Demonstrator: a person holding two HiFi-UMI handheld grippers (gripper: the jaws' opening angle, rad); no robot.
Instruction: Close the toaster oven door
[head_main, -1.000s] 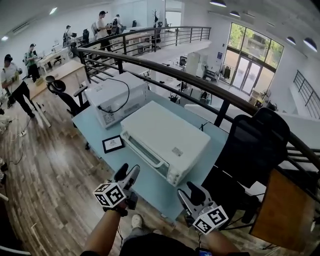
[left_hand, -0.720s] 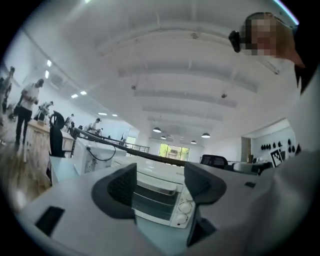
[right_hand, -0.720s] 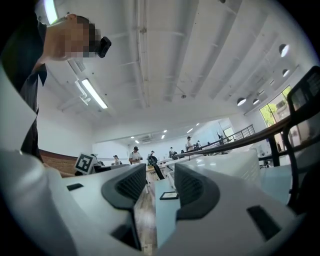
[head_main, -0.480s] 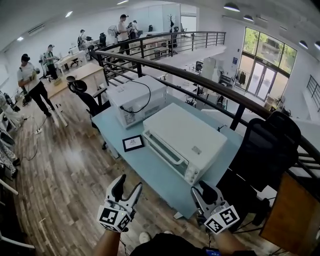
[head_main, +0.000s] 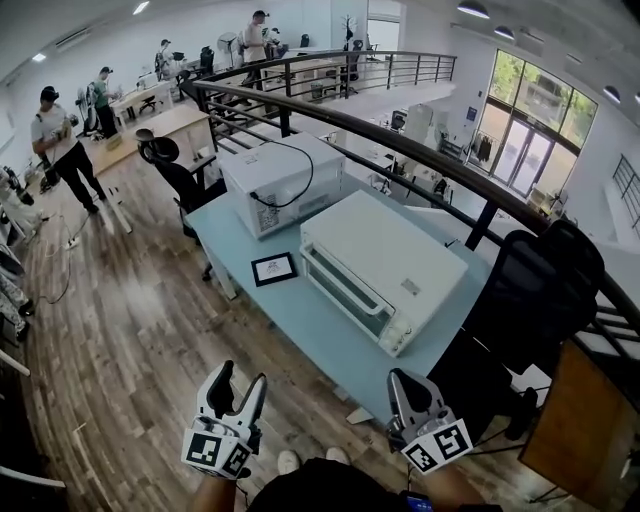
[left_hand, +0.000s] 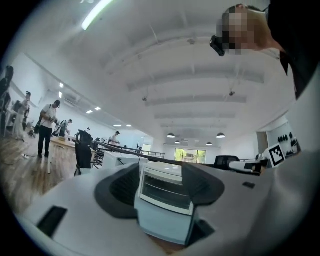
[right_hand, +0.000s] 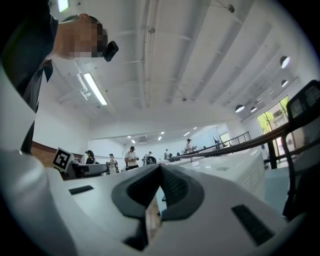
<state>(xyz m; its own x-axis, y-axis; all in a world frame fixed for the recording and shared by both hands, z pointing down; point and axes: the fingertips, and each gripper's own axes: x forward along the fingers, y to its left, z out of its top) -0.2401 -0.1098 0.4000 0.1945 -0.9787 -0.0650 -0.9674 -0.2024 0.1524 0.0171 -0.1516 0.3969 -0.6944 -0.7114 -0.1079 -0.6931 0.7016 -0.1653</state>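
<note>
The white toaster oven (head_main: 385, 268) stands on the light blue table (head_main: 300, 320) with its glass door up against its front. Both grippers hang below the table's near edge, well short of the oven. My left gripper (head_main: 239, 384) points up at the oven; its jaws are apart and closing, with nothing between them. In the left gripper view the oven's door (left_hand: 164, 191) shows far off through the gap of the left gripper (left_hand: 160, 184). My right gripper (head_main: 404, 385) is shut and empty; in the right gripper view its pads meet at the tip (right_hand: 160, 168).
A second white appliance (head_main: 282, 180) with a black cord stands behind the oven, and a small framed card (head_main: 273, 268) lies beside it. A black office chair (head_main: 528, 290) is at the right. A dark railing (head_main: 400, 140) runs behind the table. People stand far left.
Both grippers have drawn back from the table and down toward my body. The right gripper's jaws have shut. The oven looks farther away; its door stays up.
</note>
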